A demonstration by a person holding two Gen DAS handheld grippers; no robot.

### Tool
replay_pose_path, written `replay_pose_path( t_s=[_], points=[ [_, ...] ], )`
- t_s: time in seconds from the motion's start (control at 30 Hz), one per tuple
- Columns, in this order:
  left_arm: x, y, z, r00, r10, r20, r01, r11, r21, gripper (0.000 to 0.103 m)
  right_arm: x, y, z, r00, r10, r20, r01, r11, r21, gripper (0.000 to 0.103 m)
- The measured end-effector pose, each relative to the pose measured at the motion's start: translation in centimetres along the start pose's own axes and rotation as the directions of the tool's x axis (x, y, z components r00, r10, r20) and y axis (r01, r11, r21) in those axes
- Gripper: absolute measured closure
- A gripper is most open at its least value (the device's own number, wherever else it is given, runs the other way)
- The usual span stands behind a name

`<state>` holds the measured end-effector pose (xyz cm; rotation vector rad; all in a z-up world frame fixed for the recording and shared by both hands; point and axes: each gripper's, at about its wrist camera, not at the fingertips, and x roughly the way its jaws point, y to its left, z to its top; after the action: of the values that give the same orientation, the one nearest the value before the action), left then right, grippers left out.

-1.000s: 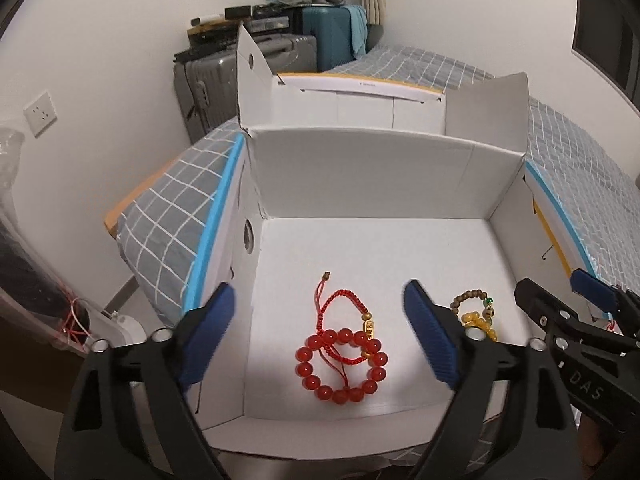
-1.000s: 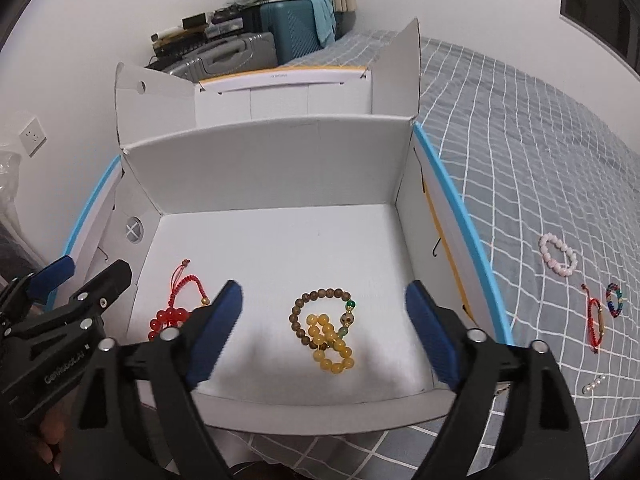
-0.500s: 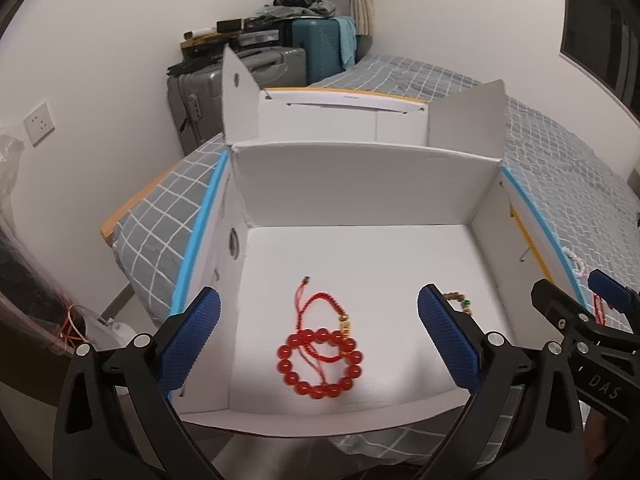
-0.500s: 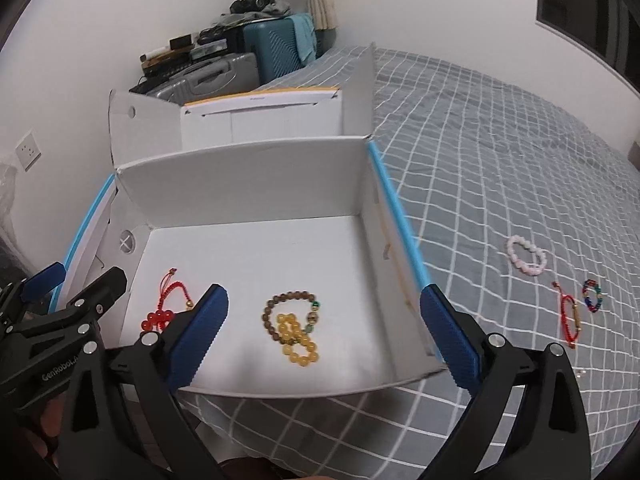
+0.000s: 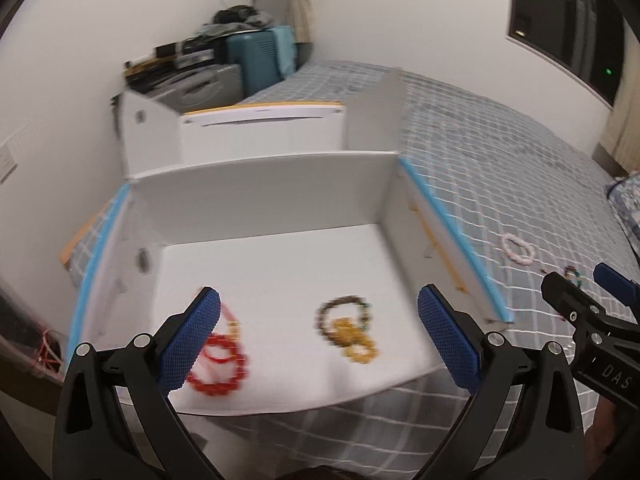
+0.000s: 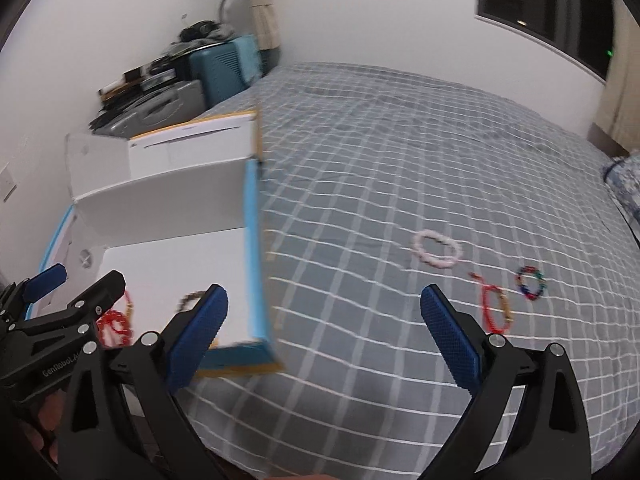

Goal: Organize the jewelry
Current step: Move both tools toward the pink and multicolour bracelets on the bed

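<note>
An open white cardboard box (image 5: 264,200) lies on the bed; it also shows in the right wrist view (image 6: 168,196). Inside lie a red bead bracelet (image 5: 218,362) with a red cord one, and a brown and yellow bead pair (image 5: 350,330). On the blanket to the right lie a pink bead bracelet (image 6: 437,249), a red cord bracelet (image 6: 494,308) and a multicolour bead bracelet (image 6: 531,282). My left gripper (image 5: 320,340) is open and empty over the box's front. My right gripper (image 6: 324,336) is open and empty above the blanket, left of the loose bracelets.
The bed has a grey checked blanket (image 6: 380,160). Suitcases with clutter (image 5: 224,68) stand by the far wall. A window (image 6: 548,4) is at the upper right. A patterned pillow (image 6: 624,188) lies at the right edge.
Both grippers have swung to the right and pulled back from the box. The right wrist view now faces the blanket with the loose bracelets. Both stay open.
</note>
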<state>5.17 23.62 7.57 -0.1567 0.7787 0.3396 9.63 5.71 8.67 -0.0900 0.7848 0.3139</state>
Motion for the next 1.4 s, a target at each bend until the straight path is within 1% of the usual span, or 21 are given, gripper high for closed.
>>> replay_pose_path(
  t_s=[0.23, 0.43, 0.5, 0.63, 0.73, 0.83, 1.03, 1.1, 1.23, 1.33, 1.4],
  points=[
    [1.0, -7.3, 0.2, 0.998, -0.065, -0.007, 0.066, 0.995, 0.073, 0.006, -0.9, -8.4, -1.3, 0.997, -0.078, 0.0, 0.077, 0.993, 0.085, 0.01],
    [2.4, -14.7, 0.0, 0.991, -0.133, -0.03, 0.136, 0.98, 0.147, 0.006, -0.6, -15.8, -3.0, 0.991, -0.131, -0.031, 0.135, 0.978, 0.161, 0.01],
    [2.9, -16.9, -0.1, 0.988, -0.147, -0.04, 0.152, 0.974, 0.17, 0.006, -0.2, -18.3, -3.6, 0.988, -0.146, -0.047, 0.153, 0.971, 0.184, 0.01],
    [4.5, -21.8, -0.7, 0.982, -0.177, -0.067, 0.188, 0.957, 0.221, 0.006, 0.9, -22.0, -4.1, 0.984, -0.164, -0.069, 0.175, 0.961, 0.213, 0.01],
    [6.1, -24.8, -1.2, 0.977, -0.196, -0.088, 0.212, 0.945, 0.248, 0.006, 2.7, -25.0, -3.9, 0.982, -0.166, -0.087, 0.183, 0.954, 0.237, 0.01],
    [8.0, -27.4, -1.6, 0.973, -0.204, -0.112, 0.227, 0.934, 0.274, 0.006, 4.7, -27.0, -3.6, 0.981, -0.163, -0.104, 0.185, 0.95, 0.252, 0.01],
    [12.4, -31.0, -2.4, 0.962, -0.221, -0.163, 0.262, 0.917, 0.3, 0.006, 10.1, -31.1, -2.8, 0.977, -0.146, -0.158, 0.186, 0.942, 0.278, 0.01],
    [13.9, -32.0, -2.8, 0.957, -0.226, -0.182, 0.273, 0.913, 0.304, 0.006, 11.9, -31.9, -2.7, 0.973, -0.138, -0.182, 0.186, 0.943, 0.278, 0.01],
    [16.2, -33.3, -3.3, 0.95, -0.229, -0.211, 0.287, 0.907, 0.308, 0.006, 14.2, -32.9, -2.7, 0.967, -0.139, -0.211, 0.197, 0.939, 0.281, 0.01],
    [17.9, -34.0, -3.9, 0.948, -0.22, -0.231, 0.286, 0.907, 0.31, 0.007, 15.4, -33.5, -2.6, 0.964, -0.145, -0.223, 0.207, 0.935, 0.287, 0.013],
    [18.6, -34.2, -4.3, 0.948, -0.21, -0.238, 0.28, 0.908, 0.311, 0.009, 16.2, -33.9, -2.7, 0.963, -0.132, -0.237, 0.201, 0.933, 0.297, 0.017]
  ],
)
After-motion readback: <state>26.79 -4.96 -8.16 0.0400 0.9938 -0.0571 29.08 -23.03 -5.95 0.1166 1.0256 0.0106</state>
